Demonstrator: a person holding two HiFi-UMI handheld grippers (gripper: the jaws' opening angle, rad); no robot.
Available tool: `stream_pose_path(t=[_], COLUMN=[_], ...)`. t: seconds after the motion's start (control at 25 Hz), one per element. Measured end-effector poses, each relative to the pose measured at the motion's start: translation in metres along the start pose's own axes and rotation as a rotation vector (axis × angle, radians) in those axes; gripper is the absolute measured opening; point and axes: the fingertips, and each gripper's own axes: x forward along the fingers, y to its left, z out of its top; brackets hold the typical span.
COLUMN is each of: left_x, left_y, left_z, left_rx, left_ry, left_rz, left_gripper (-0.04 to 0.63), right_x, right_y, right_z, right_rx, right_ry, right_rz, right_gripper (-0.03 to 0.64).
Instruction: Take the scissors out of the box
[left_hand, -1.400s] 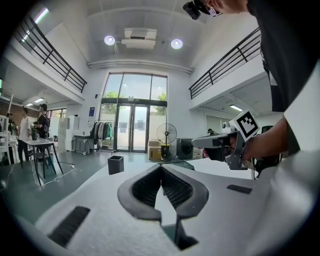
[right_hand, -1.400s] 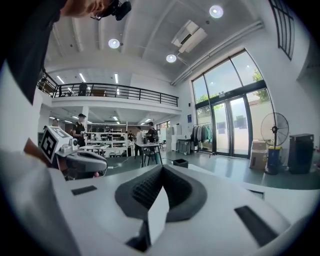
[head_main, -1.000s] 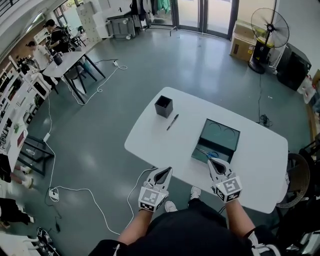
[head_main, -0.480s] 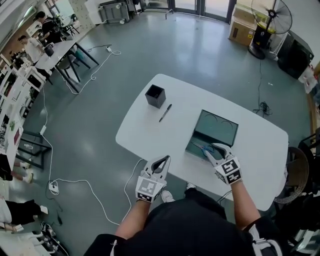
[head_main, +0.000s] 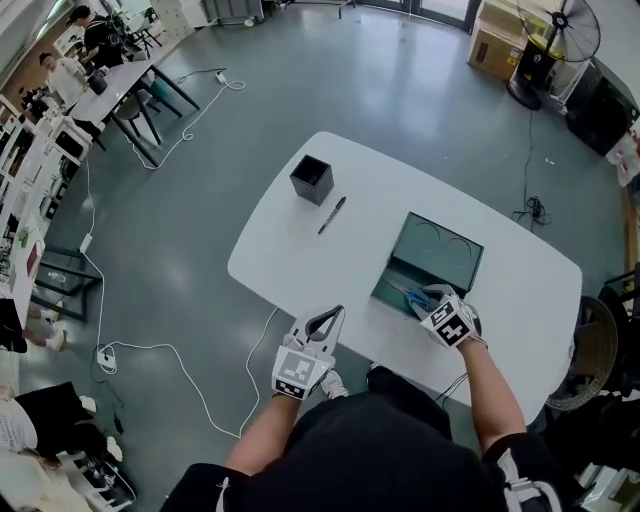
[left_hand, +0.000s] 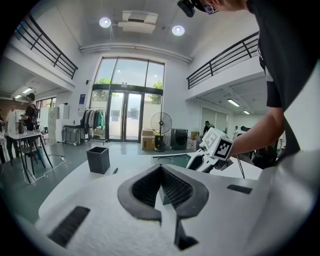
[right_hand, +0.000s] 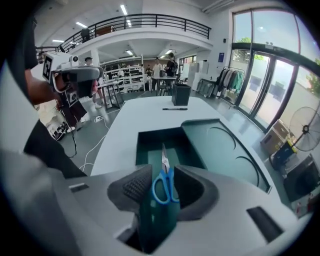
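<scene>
Blue-handled scissors lie in the bottom of the open dark green box, blades pointing away from me. My right gripper points steeply down into the box, and its jaws are opening with the scissor handles between them, the pads not pressing. In the head view the right gripper sits over the box's near half, the scissors just showing. The left gripper hovers at the table's near edge, shut and empty, left of the box.
A black square cup and a black pen lie at the far left of the white table. The box's lid lies open behind its base. Cables trail over the floor on the left.
My right gripper has dropped and tipped down into the box, and its jaws have gone from shut to wide apart round the scissor handles. The left gripper has drifted slightly.
</scene>
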Motion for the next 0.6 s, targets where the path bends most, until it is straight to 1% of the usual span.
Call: stream_pose_path(t=[0.12,0.36,0.6], left_x=[0.004,0.012,0.019], left_y=[0.002,0.006,0.009], left_z=[0.001,0.002,0.002], left_rx=[0.002,0.008,0.002], left_ry=[0.022,0.01,0.014], left_rz=[0.004,0.0,-0.003], left_gripper=[0.008,0.008,0.008], right_x=[0.017,0.04,0.058], right_y=[-0.004,-0.008,-0.007], right_z=[-0.012,-0.036,-0.046], right_rx=[-0.007,-0.029,-0.061], right_ry=[0.06,0.174,0.24], right_rz=[0.024,0.051,0.056], right_gripper=[0.143,0.129,0.129])
